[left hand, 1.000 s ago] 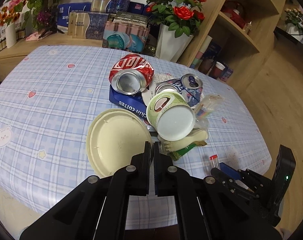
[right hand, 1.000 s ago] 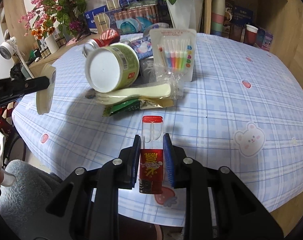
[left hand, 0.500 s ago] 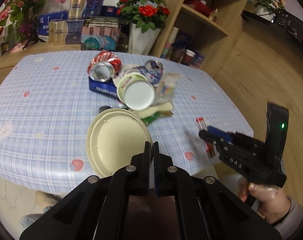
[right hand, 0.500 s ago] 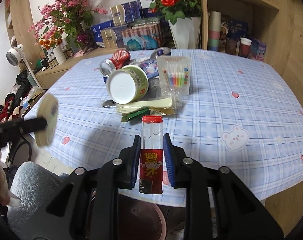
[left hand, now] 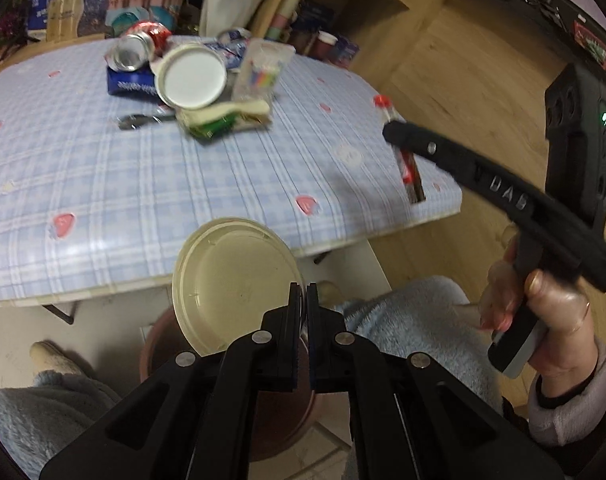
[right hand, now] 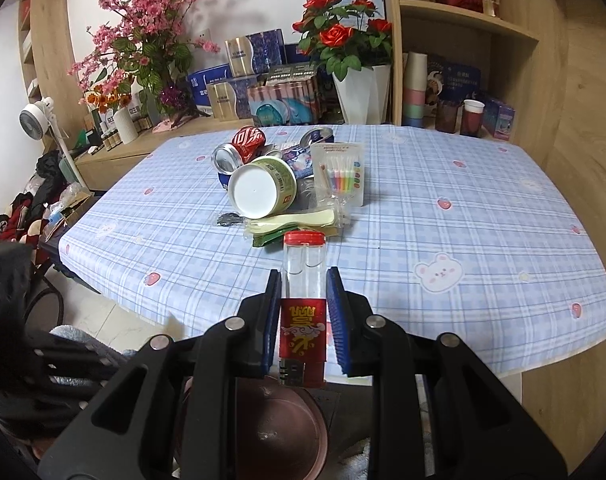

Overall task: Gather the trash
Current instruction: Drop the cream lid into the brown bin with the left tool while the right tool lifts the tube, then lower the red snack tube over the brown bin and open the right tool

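My left gripper point(left hand: 303, 294) is shut on the rim of a cream paper plate point(left hand: 233, 282), held off the table's near edge above a brown bin point(left hand: 279, 408). My right gripper point(right hand: 305, 280) is shut on a clear tube with a red cap and red label point(right hand: 304, 276), held over the same bin point(right hand: 287, 420); it also shows in the left wrist view point(left hand: 407, 160). A trash pile lies mid-table: a tipped green cup with white bottom point(right hand: 261, 190), a crushed red can point(right hand: 239, 148), a candle packet point(right hand: 339, 172), a plastic spoon point(right hand: 295, 220).
The table point(right hand: 443, 216) has a blue checked cloth. Behind it stand a white vase of red roses point(right hand: 359, 92), boxes, pink flowers point(right hand: 143, 44) and wooden shelves point(right hand: 463, 28). The person's knees in grey fleece point(left hand: 407, 320) flank the bin.
Both grippers pulled back from the table with their loads. The plate moved from over the tabletop to beyond its edge above the bin. The tube now hangs over the bin too.
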A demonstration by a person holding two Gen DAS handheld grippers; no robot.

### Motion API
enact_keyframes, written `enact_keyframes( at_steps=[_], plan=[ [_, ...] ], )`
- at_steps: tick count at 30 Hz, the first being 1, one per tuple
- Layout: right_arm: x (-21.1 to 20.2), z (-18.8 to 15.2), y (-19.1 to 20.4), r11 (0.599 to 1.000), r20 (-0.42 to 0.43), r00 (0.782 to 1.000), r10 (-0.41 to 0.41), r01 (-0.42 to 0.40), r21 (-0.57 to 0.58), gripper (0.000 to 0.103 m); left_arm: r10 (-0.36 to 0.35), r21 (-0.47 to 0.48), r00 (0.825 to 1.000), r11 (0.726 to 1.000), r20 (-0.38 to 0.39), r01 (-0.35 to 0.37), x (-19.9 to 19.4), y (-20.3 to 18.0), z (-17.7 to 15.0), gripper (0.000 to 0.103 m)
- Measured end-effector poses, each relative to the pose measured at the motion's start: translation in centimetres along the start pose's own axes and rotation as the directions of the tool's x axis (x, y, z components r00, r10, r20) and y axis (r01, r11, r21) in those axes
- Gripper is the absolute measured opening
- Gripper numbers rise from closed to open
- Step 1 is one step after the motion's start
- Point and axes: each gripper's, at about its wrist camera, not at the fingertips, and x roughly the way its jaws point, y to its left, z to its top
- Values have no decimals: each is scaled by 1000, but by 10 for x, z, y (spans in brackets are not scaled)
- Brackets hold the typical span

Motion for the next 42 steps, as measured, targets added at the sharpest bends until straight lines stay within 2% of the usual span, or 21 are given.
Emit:
enact_keyframes(
  at_steps=[5, 6, 7, 8, 9, 10, 12, 15, 16, 18, 19, 21, 24, 28, 30, 33, 38, 42],
  plan=[
    [-10, -6, -5, 1000, 2, 1000, -12, 12, 5, 26, -22, 29, 999, 999, -39, 23, 14, -15, -5, 6],
    [-12, -6, -7, 1000, 3, 1000, -13, 13, 7, 26, -19, 37, 999, 999, -32, 20, 14, -17, -5, 12],
    [-14, -6, -8, 1000, 6, 1000, -15, 15, 9, 26, -16, 42, 1000, 999, -23, 17, 13, -18, -3, 26],
    [-17, -6, -9, 1000, 9, 1000, -17, 17, 9, 26, -7, 46, 1000, 999, -3, 7, 10, -17, -2, 34],
    [-20, -6, -10, 1000, 13, 1000, -19, 18, 9, 26, 6, 45, 1000, 999, 21, -7, 5, -17, 0, 50],
    [-21, -6, -11, 1000, 15, 1000, -19, 19, 7, 26, 18, 41, 998, 999, 55, -20, -3, -16, 3, 58],
    [-24, -7, -10, 1000, 17, 1000, -18, 18, 5, 26, 33, 37, 995, 999, 95, -37, -14, -13, 8, 63],
    [-24, -7, -6, 1000, 15, 1000, -9, 9, 0, 26, 109, 24, 980, 993, 168, -114, -35, -7, 15, 77],
    [-24, -8, -4, 1000, 13, 1000, -5, 5, -3, 26, 152, 13, 966, 987, 210, -158, -46, -4, 17, 84],
    [-23, -9, 0, 1000, 6, 1000, 3, -3, -13, 26, 203, -5, 944, 978, 262, -209, -61, 2, 18, 91],
    [-23, -10, 2, 1000, 3, 1000, 7, -7, -18, 26, 241, -22, 922, 969, 303, -246, -73, 7, 18, 94],
    [-22, -12, 7, 1000, -5, 1000, 14, -14, -27, 26, 294, -50, 893, 954, 342, -295, -85, 13, 19, 96],
    [-18, -15, 13, 999, -23, 999, 26, -27, -40, 26, 385, -109, 834, 921, 396, -373, -105, 25, 21, 97],
    [-11, -21, 23, 997, -59, 997, 49, -52, -48, 26, 454, -162, 777, 889, 436, -429, -126, 36, 22, 97],
    [-6, -26, 29, 996, -83, 994, 65, -69, -51, 26, 479, -182, 754, 875, 449, -448, -136, 38, 21, 97],
    [-2, -32, 40, 994, -111, 991, 73, -81, -69, 26, 509, -207, 729, 859, 458, -469, -144, 45, 19, 97],
    [7, -42, 50, 992, -160, 983, 86, -99, -74, 26, 536, -231, 712, 842, 453, -487, -148, 50, 12, 97],
    [14, -49, 52, 992, -191, 978, 83, -100, -79, 26, 554, -257, 707, 832, 440, -492, -148, 58, 6, 97]
  ],
)
